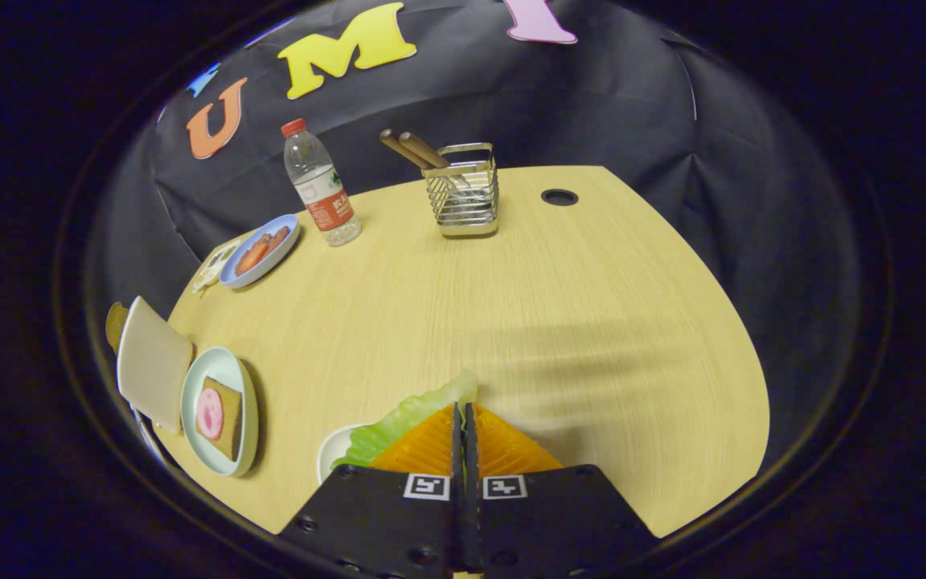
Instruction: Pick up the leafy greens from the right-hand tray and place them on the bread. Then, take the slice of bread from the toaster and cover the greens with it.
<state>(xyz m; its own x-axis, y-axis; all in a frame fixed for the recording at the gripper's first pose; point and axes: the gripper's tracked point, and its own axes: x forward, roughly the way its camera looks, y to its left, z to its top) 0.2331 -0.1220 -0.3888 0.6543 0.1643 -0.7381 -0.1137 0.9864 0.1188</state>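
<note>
Greens: I see the leafy greens [407,418] pinched at the tips of my tool [464,426], a pale green ruffled leaf that fans out to the left of the fingers and pokes up just past their tips.
Tool: fingers [423,446] drawn together with only a thin slit between them, and the edge of the leaf caught in that slit; I read it as holding the greens.
Tray: a white tray [333,452] shows just left of the fingers, under the hanging part of the leaf; I cannot tell whether the leaf touches it.
Bread on plate: further left, a pale green plate [226,378] carries a brown slice of bread [230,422] with a round pink slice [210,412] lying on top of it.
Toaster slice: beside that plate, at the bench's left edge, a pale bread slice [153,362] stands up; the toaster under it is mostly hidden.
Far left: a blue plate [264,251] with reddish food [258,251], near the bench's far left edge.
Bottle: a clear water bottle [320,186] with a red cap, upright, just right of the blue plate.
Rack: a wire holder [465,193] at the far side, two brown handles [413,149] leaning out of it.
Bench: light wood bench [575,322], a round dark hole [559,197] near its far edge.
</note>
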